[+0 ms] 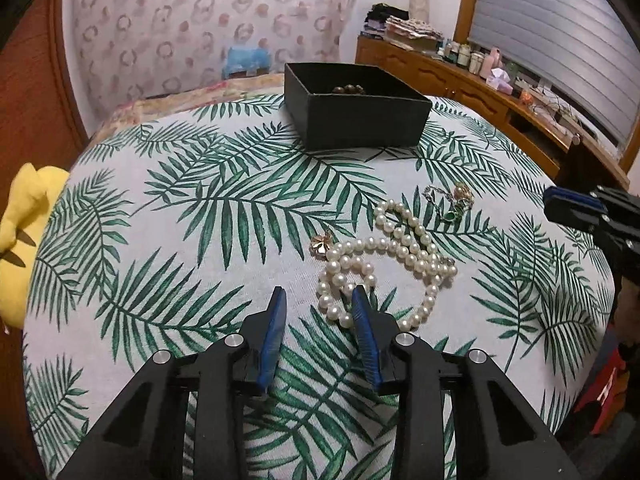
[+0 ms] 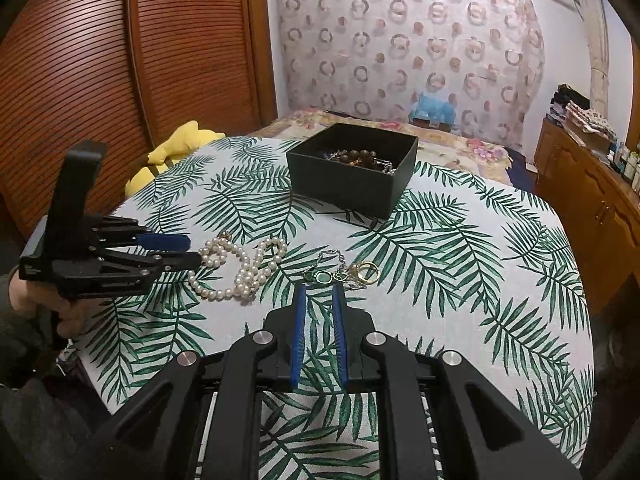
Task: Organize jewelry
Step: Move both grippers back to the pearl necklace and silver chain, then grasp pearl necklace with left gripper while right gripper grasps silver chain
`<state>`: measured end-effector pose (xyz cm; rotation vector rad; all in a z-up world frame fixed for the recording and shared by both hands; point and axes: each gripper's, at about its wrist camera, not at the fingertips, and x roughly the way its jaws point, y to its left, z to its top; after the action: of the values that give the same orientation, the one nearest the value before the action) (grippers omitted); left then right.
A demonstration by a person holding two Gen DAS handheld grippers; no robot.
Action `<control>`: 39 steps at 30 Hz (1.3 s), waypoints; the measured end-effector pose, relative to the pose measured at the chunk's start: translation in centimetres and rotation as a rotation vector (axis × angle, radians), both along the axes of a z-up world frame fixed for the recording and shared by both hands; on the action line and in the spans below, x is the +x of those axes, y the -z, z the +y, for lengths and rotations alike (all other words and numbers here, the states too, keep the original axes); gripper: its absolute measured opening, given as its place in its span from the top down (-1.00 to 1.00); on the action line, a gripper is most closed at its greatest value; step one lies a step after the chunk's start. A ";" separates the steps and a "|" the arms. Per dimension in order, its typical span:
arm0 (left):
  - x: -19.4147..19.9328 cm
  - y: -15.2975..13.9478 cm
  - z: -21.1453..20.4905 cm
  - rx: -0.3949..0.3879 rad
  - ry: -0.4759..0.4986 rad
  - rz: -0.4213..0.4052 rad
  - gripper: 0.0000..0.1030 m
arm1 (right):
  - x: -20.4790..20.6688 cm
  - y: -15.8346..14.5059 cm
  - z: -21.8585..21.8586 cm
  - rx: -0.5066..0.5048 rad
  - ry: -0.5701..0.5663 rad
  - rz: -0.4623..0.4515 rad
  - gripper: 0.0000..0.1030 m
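A white pearl necklace (image 1: pixel 384 256) lies coiled on the leaf-print cloth; it also shows in the right wrist view (image 2: pixel 240 264). My left gripper (image 1: pixel 319 292) is open, its right finger at the near edge of the pearls. A gold flower charm (image 1: pixel 321 245) lies beside them. A silver chain with gold rings and green stones (image 2: pixel 348 272) lies just beyond my right gripper (image 2: pixel 319 286), which is open and empty. A black box (image 2: pixel 352 168) at the back holds brown beads (image 2: pixel 360 156) and chains.
The round table (image 2: pixel 480 280) drops off at its edges. A yellow plush toy (image 2: pixel 176 148) lies at the left rim. A wooden sideboard (image 1: pixel 460 80) with bottles stands on the right, and a bed lies behind the table.
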<state>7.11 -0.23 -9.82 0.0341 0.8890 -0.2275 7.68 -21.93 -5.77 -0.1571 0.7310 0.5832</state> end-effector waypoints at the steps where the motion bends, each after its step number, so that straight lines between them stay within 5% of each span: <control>1: 0.1 0.0 -0.2 0.016 0.002 -0.002 0.38 | 0.0 0.0 0.0 0.000 0.000 0.001 0.71; 11: 0.9 0.0 0.2 0.059 -0.017 0.000 0.85 | -0.3 0.9 0.7 -0.004 -0.013 0.021 0.68; 22: -2.2 -3.9 0.5 -0.061 0.005 -0.134 0.87 | 1.5 2.2 1.6 -0.035 -0.031 0.037 0.63; 26: -3.0 -5.6 0.1 -0.083 0.020 -0.180 0.87 | 2.8 2.4 2.7 -0.071 -0.069 0.026 0.44; 39: -3.7 -7.8 -0.4 -0.102 0.050 -0.240 0.87 | 6.5 3.4 5.3 -0.139 -0.196 0.105 0.44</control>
<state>3.37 -0.60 -2.02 -0.0112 0.6370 -0.3089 14.17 -16.68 -9.19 -0.3315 0.8638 0.7317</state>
